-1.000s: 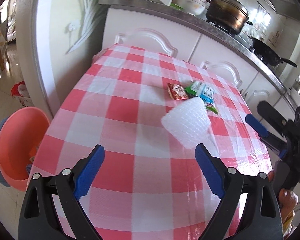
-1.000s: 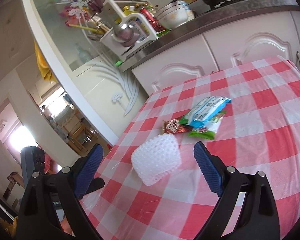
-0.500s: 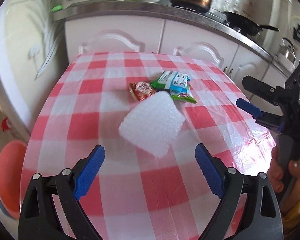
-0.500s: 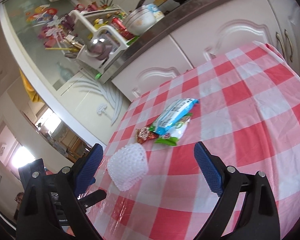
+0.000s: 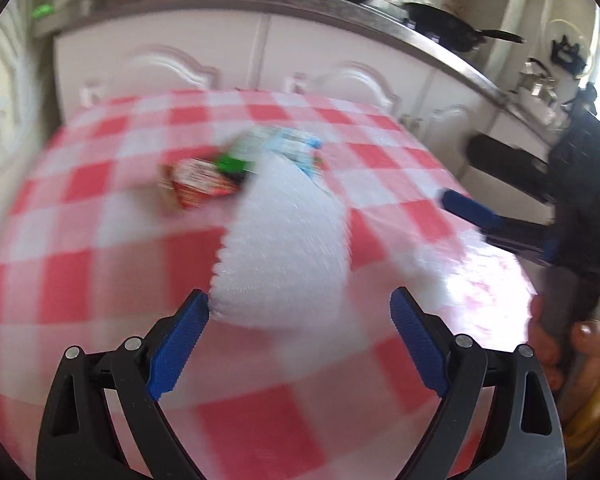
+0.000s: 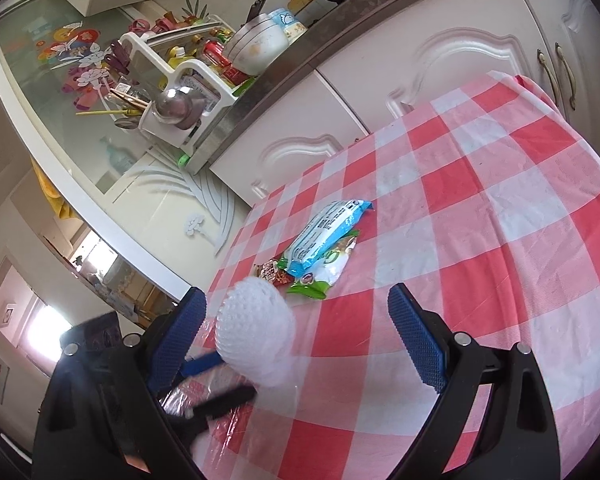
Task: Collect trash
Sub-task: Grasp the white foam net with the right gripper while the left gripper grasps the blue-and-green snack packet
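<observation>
Left hand-held gripper (image 5: pixel 299 312) spread wide, closing on the white foam net (image 5: pixel 284 240) near the worktop's (image 5: pixel 100 288) near edge; right hand-held gripper (image 6: pixel 297 320) likewise spread, holding nothing. Risks shoving the light net into the wrappers (image 6: pixel 324 248), or, judging through heavy blur, pinching only tablecloth. Much closer than half a second ago.

1. The counter (image 6: pixel 500 208) wears a glossy red-and-white checked plastic cover, wrinkled and shining in patches.
2. The white foam net (image 6: pixel 256 340) looks soft, with a bumpy mesh texture.
3. The blue-and-white wrapper (image 6: pixel 328 232), the green wrapper (image 6: pixel 324 276) and the red wrapper (image 6: pixel 270 274) are shiny crinkled plastic film.
4. The left claw (image 5: pixel 300 312) and right claw (image 6: pixel 298 312) have matt black plastic frames and blue ridged pads (image 6: pixel 416 344).
</observation>
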Action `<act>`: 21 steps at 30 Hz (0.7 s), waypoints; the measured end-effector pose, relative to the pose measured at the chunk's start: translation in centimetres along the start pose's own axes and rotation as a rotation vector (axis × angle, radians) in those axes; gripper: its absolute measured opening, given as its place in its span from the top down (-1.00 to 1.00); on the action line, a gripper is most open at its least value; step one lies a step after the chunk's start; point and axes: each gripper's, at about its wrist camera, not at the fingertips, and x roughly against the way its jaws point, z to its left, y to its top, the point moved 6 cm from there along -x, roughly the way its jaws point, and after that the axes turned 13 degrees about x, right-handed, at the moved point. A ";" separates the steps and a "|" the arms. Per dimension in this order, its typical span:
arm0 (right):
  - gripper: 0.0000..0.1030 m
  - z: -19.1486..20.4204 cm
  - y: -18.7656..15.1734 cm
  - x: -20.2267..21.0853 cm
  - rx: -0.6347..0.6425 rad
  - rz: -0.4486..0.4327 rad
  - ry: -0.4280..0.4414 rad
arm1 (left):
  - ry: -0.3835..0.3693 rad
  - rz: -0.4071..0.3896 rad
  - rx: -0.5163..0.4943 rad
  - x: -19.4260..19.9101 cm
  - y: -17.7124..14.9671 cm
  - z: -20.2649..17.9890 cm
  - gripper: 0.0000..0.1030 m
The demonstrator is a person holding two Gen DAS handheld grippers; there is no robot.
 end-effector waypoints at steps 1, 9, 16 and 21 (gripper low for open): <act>-0.80 -0.1 0.1 0.1 0.000 -0.002 -0.005 | -0.022 0.008 -0.004 -0.3 -0.3 -0.7 -0.77; -0.80 -0.7 0.2 0.1 0.035 0.006 -0.049 | -0.133 0.021 -0.048 0.2 -1.1 -4.5 -0.77; -0.80 1.3 -0.6 -2.5 0.169 0.102 -0.038 | -0.008 -0.046 0.025 3.5 0.8 0.7 -0.77; -0.80 3.3 -2.1 -5.0 0.270 0.188 -0.021 | 0.061 -0.116 0.202 6.1 2.2 6.5 -0.77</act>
